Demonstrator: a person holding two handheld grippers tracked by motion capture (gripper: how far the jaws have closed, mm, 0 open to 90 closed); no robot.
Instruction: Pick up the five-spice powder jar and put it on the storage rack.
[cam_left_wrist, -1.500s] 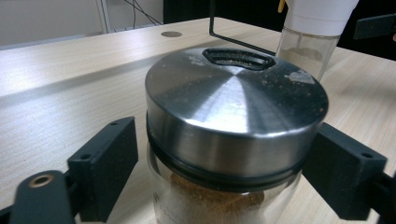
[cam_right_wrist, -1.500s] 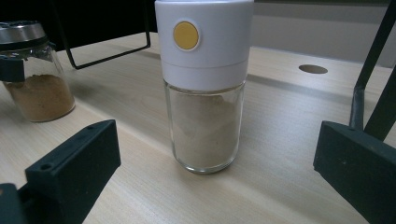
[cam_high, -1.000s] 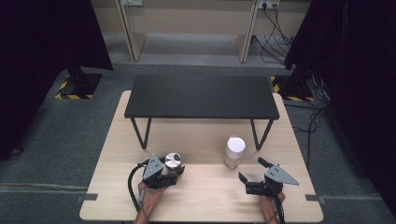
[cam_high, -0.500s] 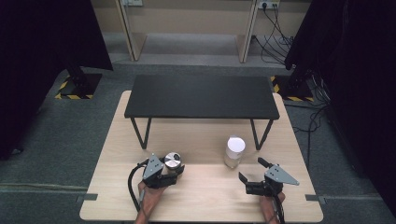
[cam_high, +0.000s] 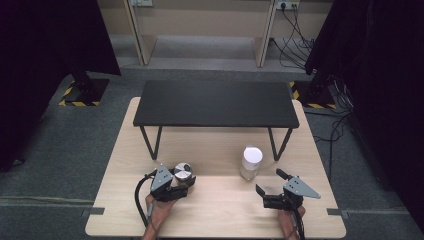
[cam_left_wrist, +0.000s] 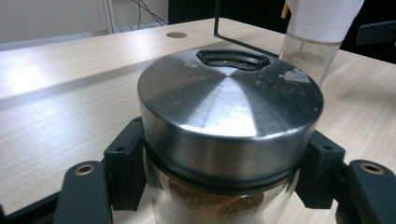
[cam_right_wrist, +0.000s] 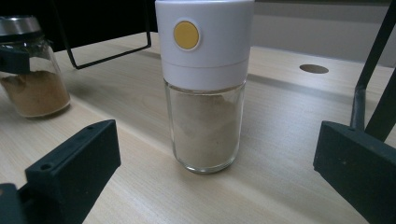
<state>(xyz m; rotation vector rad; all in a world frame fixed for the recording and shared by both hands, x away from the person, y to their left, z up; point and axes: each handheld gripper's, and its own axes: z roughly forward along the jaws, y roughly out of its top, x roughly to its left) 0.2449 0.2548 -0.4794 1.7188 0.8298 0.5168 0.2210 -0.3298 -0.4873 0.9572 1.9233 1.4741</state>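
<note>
A glass spice jar with a brushed steel lid (cam_high: 183, 171) holds brown powder and stands on the wooden table (cam_high: 220, 212) at the front left. My left gripper (cam_high: 181, 181) is shut on it; in the left gripper view the jaws press both sides of the jar (cam_left_wrist: 229, 116) just under the lid. A glass shaker with a white cap (cam_high: 251, 161) and a yellow button stands right of centre, filled with pale powder. My right gripper (cam_high: 269, 182) is open just in front of it, with the shaker (cam_right_wrist: 205, 93) beyond its two jaws and untouched.
A low black metal-legged shelf (cam_high: 215, 102) spans the back half of the table; its right legs stand close behind the shaker. The steel-lidded jar (cam_right_wrist: 30, 70) appears at the far left of the right gripper view. Bare wood lies between the two grippers.
</note>
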